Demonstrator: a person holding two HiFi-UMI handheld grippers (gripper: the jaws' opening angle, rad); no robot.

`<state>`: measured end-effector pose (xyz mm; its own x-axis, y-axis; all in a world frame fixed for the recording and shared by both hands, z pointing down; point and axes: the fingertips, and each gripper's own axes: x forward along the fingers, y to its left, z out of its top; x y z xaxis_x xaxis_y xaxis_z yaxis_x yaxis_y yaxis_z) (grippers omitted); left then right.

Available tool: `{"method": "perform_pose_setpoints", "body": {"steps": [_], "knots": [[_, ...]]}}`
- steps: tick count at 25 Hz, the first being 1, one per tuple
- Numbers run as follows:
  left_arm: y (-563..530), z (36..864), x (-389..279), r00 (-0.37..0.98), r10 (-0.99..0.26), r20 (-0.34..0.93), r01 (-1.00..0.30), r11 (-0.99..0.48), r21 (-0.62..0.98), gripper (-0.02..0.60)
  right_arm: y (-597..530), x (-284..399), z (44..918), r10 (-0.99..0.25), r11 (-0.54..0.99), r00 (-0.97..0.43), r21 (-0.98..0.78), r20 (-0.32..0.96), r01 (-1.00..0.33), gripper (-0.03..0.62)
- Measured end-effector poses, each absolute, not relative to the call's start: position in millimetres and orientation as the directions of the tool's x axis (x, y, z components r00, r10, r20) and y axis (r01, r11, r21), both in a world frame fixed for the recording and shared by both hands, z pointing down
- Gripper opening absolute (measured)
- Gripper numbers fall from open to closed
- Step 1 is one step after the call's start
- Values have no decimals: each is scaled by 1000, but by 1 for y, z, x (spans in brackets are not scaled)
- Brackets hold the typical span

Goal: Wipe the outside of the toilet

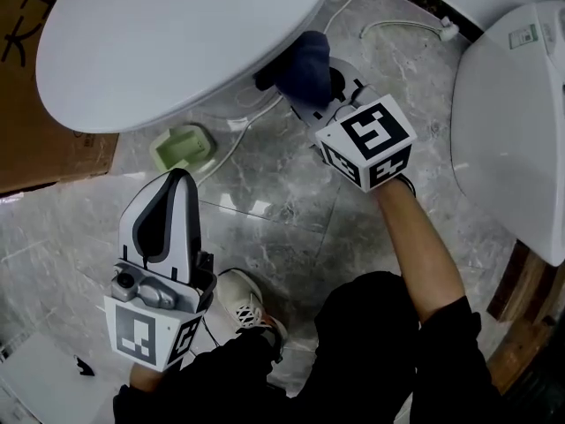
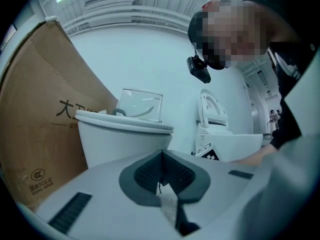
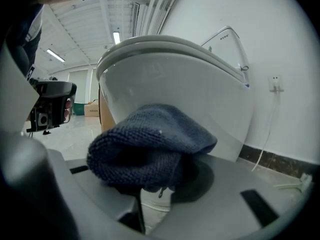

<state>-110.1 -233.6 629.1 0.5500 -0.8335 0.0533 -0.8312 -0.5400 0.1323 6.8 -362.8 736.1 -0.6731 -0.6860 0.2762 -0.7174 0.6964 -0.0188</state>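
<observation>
A white toilet [image 1: 159, 42] fills the top left of the head view, its lid down. My right gripper [image 1: 305, 82] is shut on a dark blue knitted cloth [image 1: 302, 64] and reaches under the bowl's right side. In the right gripper view the cloth [image 3: 150, 144] is bunched between the jaws and lies right against the bowl's outer wall [image 3: 175, 94]. My left gripper [image 1: 172, 215] hangs low over the floor, shut and holding nothing, well away from the toilet. The left gripper view shows the toilet [image 2: 120, 139] ahead beyond the closed jaws.
A brown cardboard box [image 1: 35, 140] stands left of the toilet. A green floor fitting [image 1: 183, 147] and white cables [image 1: 238, 135] lie on the grey marble floor. A second white toilet [image 1: 516, 122] stands at the right. My shoe [image 1: 247, 303] is below.
</observation>
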Motion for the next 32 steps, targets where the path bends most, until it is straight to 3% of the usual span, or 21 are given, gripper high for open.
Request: {"method": "perform_pose_setpoints", "body": {"steps": [17, 32], "knots": [[-235, 649, -109, 579, -808, 108, -814, -564, 140, 11, -375, 2, 838, -640, 684, -650, -81, 410, -725, 100], [-224, 659, -115, 571, -808, 145, -820, -550, 161, 11, -381, 1, 922, -549, 674, -580, -93, 602, -733, 103]]}}
